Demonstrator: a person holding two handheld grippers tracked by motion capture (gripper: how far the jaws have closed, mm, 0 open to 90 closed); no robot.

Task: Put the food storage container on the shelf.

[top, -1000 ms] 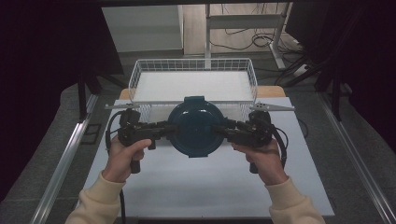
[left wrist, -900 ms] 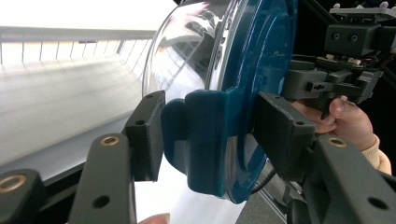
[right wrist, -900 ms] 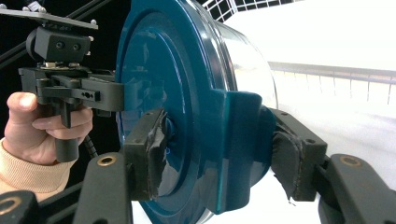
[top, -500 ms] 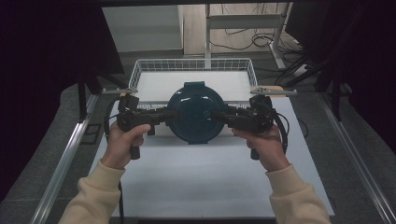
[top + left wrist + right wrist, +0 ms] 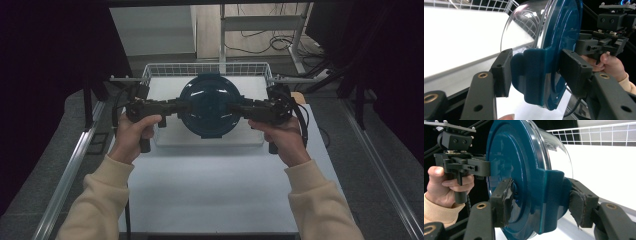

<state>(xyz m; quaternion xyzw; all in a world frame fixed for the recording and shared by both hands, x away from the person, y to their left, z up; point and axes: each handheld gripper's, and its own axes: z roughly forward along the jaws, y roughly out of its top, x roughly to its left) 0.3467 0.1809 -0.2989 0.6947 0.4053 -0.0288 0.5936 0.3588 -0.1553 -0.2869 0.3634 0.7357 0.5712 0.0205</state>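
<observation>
The left gripper (image 5: 172, 106) is clamped on the blue side latch at 9 o'clock of the lidded glass container (image 5: 209, 105), and the right gripper (image 5: 243, 108) is closed on the latch at 3 o'clock. The container hangs between them, above the near edge of the white wire basket (image 5: 210, 69). Compared with one second before, both hands and the container are farther toward 12 o'clock and higher over the white table (image 5: 220, 190).
</observation>
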